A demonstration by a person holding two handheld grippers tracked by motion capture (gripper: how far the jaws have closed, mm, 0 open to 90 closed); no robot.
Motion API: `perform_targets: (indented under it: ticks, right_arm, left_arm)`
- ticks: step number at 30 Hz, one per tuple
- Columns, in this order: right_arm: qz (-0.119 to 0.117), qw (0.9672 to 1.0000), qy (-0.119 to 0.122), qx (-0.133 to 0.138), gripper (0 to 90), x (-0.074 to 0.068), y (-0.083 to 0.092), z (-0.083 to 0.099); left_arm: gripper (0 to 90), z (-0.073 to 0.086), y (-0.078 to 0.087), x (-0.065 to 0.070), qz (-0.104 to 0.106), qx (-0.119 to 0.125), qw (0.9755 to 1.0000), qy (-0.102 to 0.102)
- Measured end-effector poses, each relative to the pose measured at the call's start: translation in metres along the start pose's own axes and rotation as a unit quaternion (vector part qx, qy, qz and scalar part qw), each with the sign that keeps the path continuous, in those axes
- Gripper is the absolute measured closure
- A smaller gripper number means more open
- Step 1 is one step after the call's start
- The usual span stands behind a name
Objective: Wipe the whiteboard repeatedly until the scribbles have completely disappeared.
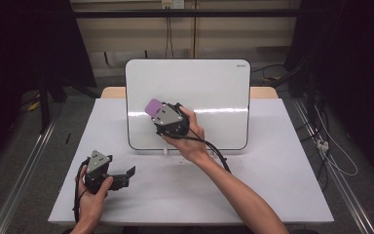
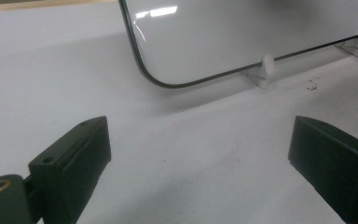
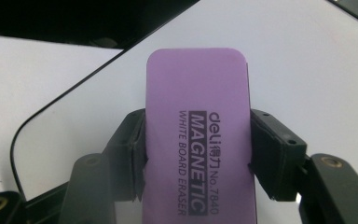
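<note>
Two grippers on the table, and the right gripper (image 1: 157, 113) has the action: its black jaws are clamped on the long sides of a purple whiteboard eraser (image 3: 198, 135), the pads (image 3: 272, 149) pressing in from left and right, and the eraser sticks out well past the fingertips. Its tip lies over the white face of the whiteboard (image 1: 209, 87), which stands propped on the white table (image 1: 272, 185); whether the eraser actually touches the board I cannot tell. No box, tray or bin holds any of this; eraser and board sit out bare. The right gripper view gives what the high view cannot: the printing along the eraser, reading deli, MAGNETIC, WHITE BOARD ERASER, No.7840, and the board's rounded dark-edged corner beyond the left pad. The high view places the left gripper (image 1: 121, 176) low beside the table's near edge, well apart from the board. Its own view shows jaws spread wide with bare tabletop between the fingers (image 2: 77, 163), and farther off the board's lower corner and its small white feet (image 2: 266, 70).
</note>
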State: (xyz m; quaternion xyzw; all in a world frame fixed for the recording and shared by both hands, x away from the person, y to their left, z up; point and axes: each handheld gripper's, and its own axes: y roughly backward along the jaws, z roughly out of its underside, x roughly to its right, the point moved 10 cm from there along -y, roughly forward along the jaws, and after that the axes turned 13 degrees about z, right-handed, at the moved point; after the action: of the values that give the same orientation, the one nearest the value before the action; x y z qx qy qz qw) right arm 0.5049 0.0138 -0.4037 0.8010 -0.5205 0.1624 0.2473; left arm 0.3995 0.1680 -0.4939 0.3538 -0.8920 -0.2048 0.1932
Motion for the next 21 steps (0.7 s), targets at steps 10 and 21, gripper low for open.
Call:
perform_targets:
  ticks: [10, 21]
  right_arm:
    - [-0.010, 0.9956, -0.093, 0.010, 41.8, 0.021, 0.014, 0.012]
    - [-0.028, 0.9809, -0.192, 0.016, 41.7, 0.033, 0.026, 0.023]
  left_arm:
    - [5.5, 0.001, -0.001, 0.001, 0.001, -0.002, 1.0000, -0.007]
    - [5.6, -0.002, -0.001, 0.004, 0.004, 0.005, 0.9999, -0.011]
